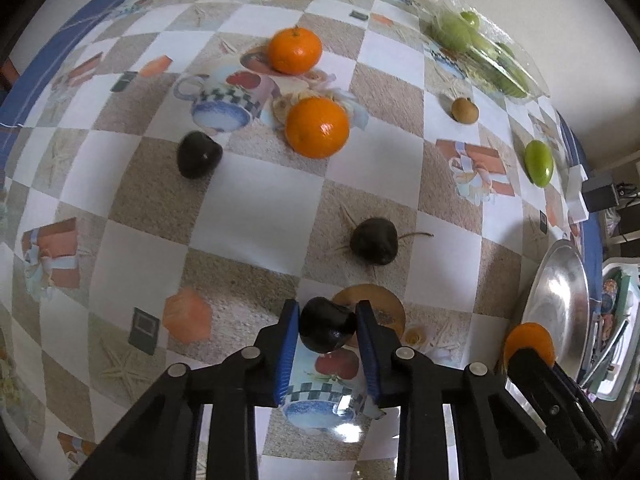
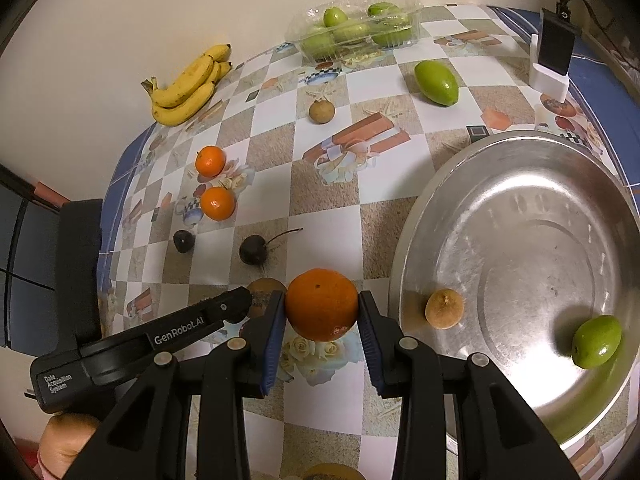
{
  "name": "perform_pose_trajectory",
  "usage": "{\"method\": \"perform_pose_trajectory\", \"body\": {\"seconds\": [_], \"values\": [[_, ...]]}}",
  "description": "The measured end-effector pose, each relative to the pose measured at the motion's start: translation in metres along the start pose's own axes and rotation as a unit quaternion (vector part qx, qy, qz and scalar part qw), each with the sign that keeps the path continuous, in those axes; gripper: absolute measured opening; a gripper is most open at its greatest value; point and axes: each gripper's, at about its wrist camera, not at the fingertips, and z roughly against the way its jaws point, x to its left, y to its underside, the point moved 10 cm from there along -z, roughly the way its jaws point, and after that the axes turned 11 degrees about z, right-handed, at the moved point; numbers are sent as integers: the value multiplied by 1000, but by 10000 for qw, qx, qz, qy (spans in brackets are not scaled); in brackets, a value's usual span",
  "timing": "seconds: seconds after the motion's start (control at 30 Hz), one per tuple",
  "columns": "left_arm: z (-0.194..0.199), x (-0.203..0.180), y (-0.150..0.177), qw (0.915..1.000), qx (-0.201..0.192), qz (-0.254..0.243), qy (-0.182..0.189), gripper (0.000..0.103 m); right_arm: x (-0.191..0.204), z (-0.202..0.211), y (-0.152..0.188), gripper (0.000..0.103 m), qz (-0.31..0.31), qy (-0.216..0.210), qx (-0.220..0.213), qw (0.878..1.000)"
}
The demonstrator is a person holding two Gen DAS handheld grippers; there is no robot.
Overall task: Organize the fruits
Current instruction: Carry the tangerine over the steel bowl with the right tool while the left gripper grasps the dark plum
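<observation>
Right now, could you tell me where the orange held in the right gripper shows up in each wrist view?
Left wrist view: the held orange sits low at the right edge, partly hidden by the right gripper's black finger.
Right wrist view: it is at bottom centre, between the blue pads.
Shared landmark: the metal tray just right of it.

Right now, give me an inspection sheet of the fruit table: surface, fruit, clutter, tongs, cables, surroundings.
Surface: checkered tablecloth, flat.
Job's things: metal tray holds a brown fruit and a green fruit; loose on the cloth are two oranges, two dark fruits, bananas, another green fruit.
Clutter: clear box of green fruit.
Tongs: left tongs shut on a dark fruit; right tongs shut on an orange.
Cables: on black device, table corner.
Surroundings: plain wall.
</observation>
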Motion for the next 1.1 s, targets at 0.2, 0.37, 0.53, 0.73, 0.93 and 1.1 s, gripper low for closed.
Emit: {"method": "perform_pose_trajectory", "body": {"seconds": [0.2, 0.37, 0.53, 0.73, 0.93, 1.1], "values": [[23, 3, -6, 9995, -310, 38, 80, 31, -2, 5, -3, 37, -68, -73, -82, 9999], [38, -7, -8, 9985, -518, -28, 155, 31, -7, 10, -5, 37, -143, -102, -152, 9997], [49, -19, -4, 9976, -644, -168, 215, 31, -20, 15, -7, 37, -299, -46, -207, 9993], [47, -39, 4, 9971, -639, -334, 247, 31, -45, 23, -7, 37, -636, -61, -262, 9976], [45, -64, 17, 9956, -618, -642, 294, 31, -86, 35, -2, 37, -1107, 182, -358, 9930], [45, -93, 35, 9918, -607, -1063, 375, 31, -123, 44, 6, 37, -1538, 401, -394, 9865]]}}
